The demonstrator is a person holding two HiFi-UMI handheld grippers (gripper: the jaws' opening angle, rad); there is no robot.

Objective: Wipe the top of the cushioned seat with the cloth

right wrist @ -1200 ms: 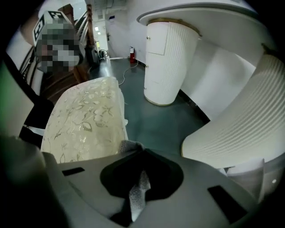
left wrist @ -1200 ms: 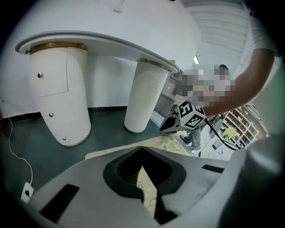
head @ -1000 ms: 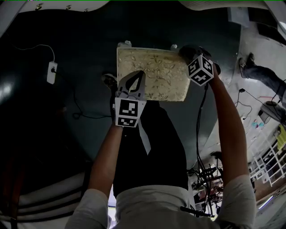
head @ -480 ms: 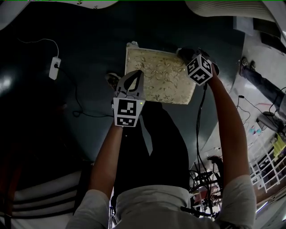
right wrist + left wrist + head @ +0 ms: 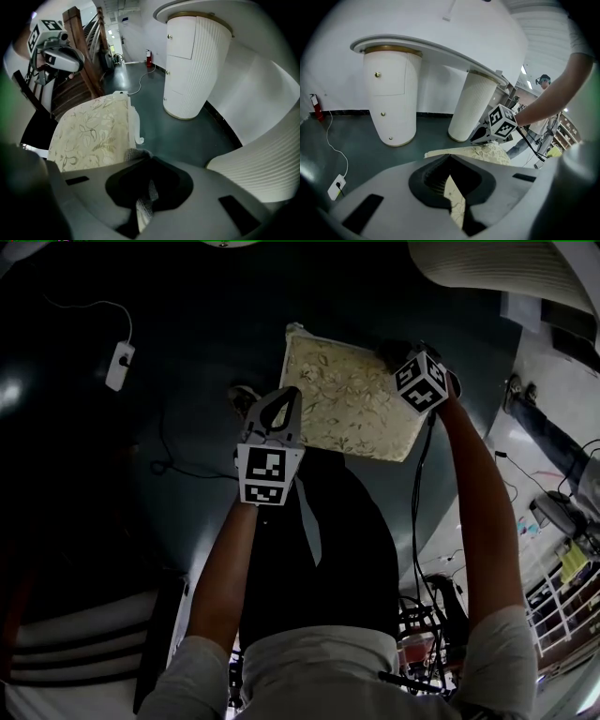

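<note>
The cushioned seat (image 5: 352, 395) has a cream top with a leaf pattern and stands on dark green floor. It also shows in both gripper views (image 5: 487, 152) (image 5: 91, 131). My right gripper (image 5: 405, 360) is at the seat's far right corner, shut on a grey woven cloth (image 5: 144, 206) that bunches between its jaws (image 5: 149, 161). My left gripper (image 5: 281, 399) hovers just off the seat's near left edge. Its jaws (image 5: 450, 159) meet at the tips with nothing between them.
Two white ribbed desk pedestals (image 5: 389, 93) (image 5: 472, 105) stand beyond the seat. A white power strip (image 5: 120, 365) with a cable lies on the floor at left. A wooden stair rail (image 5: 79, 56) is behind. My own dark trouser legs are just below the seat; another person's legs (image 5: 553, 446) show at far right.
In the head view the seat has shifted right and turned. My left gripper now lies off its left edge rather than over it. The right gripper stays at the far right corner.
</note>
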